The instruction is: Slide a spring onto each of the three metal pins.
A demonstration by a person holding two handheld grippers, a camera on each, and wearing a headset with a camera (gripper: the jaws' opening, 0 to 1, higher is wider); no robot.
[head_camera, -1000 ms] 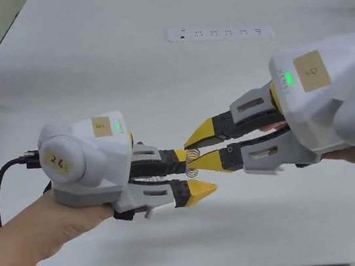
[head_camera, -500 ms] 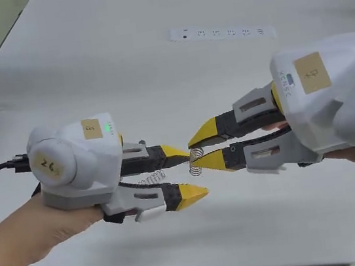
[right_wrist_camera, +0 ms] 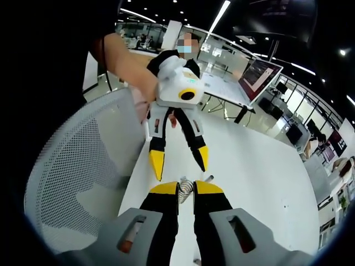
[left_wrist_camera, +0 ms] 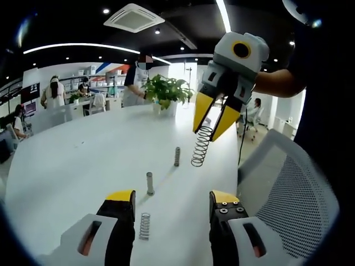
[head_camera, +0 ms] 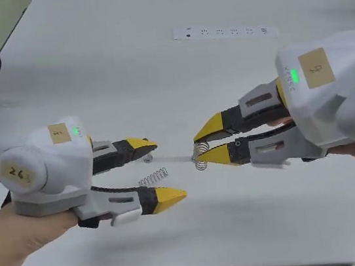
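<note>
1. Nearest, low on the left of the head view: left gripper (head_camera: 167,169) in a hand (head_camera: 10,236), jaws spread wide, nothing between them
2. Just past those tips, flat on the white table (head_camera: 91,85): loose spring (head_camera: 152,176), lying on its side, touching neither jaw
3. A little further along the table in the left gripper view: bare pin (left_wrist_camera: 150,183), upright, apart from the loose spring; beyond it far pin (left_wrist_camera: 177,156), also upright, seemingly with a coil already around it
4. Opposite, reaching in from the right: right gripper (head_camera: 198,150), tips pointed at the left gripper's, near but not touching; jaws almost closed, pinching one end of held spring (left_wrist_camera: 201,147), the rest of that coil hanging free past the yellow tips, above the table
5. Farthest back in the head view: power strip (head_camera: 223,32), flat on the table, well apart from both grippers
</note>
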